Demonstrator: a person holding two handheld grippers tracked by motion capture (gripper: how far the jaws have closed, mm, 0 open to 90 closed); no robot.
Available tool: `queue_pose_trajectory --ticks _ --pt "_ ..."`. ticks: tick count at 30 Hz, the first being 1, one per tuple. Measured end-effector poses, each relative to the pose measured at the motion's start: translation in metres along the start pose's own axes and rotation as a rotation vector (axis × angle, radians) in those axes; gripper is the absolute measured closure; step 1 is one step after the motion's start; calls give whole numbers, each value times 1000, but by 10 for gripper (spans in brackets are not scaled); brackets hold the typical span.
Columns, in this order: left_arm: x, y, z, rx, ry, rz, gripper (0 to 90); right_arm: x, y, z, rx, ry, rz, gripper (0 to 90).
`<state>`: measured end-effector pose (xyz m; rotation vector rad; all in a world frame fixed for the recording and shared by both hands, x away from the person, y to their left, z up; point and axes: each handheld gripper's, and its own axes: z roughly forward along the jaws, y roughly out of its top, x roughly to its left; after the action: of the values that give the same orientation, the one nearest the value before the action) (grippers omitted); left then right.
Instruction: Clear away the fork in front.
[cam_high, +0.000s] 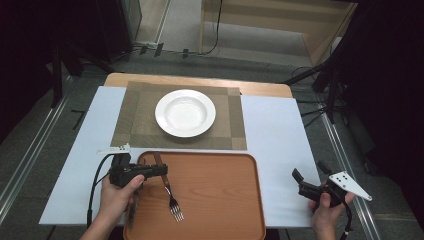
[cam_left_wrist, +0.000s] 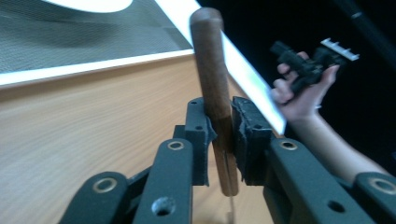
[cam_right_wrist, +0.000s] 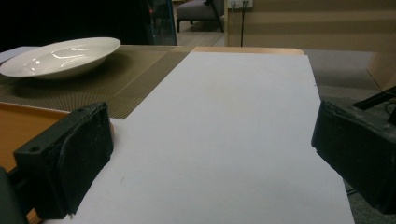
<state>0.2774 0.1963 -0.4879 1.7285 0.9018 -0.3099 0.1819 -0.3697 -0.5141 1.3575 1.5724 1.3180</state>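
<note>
One fork (cam_high: 171, 199) with a wooden handle is counted, along with one wooden tray (cam_high: 220, 200), one white plate (cam_high: 185, 113), one woven placemat (cam_high: 135, 120) and one table (cam_high: 280, 145). Two grippers are counted: the left gripper (cam_high: 161, 171) and the right gripper (cam_high: 311, 175).

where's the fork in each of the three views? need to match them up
High view: fork at lower left of centre, over the wooden tray, handle in the left gripper, tines pointing toward the bottom edge.
Left gripper view: brown fork handle stands up the middle, between the two pads.
Right gripper view: the fork is not in this picture.
Shared landmark: white plate, at top left in both gripper views.
</note>
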Motion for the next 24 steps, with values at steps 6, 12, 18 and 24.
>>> queue_pose_trajectory --ticks 6,12,18,24 --pt "-1 -2 4 27 87 64 669 -1 0 0 -1 -1 7 0" --pt "2 -3 6 59 137 73 622 -1 0 0 0 -2 10 0" --pt "5 -4 8 92 191 74 575 -2 0 1 0 -2 10 0" --pt "5 -6 13 139 252 92 511 -2 0 1 0 -3 11 0"
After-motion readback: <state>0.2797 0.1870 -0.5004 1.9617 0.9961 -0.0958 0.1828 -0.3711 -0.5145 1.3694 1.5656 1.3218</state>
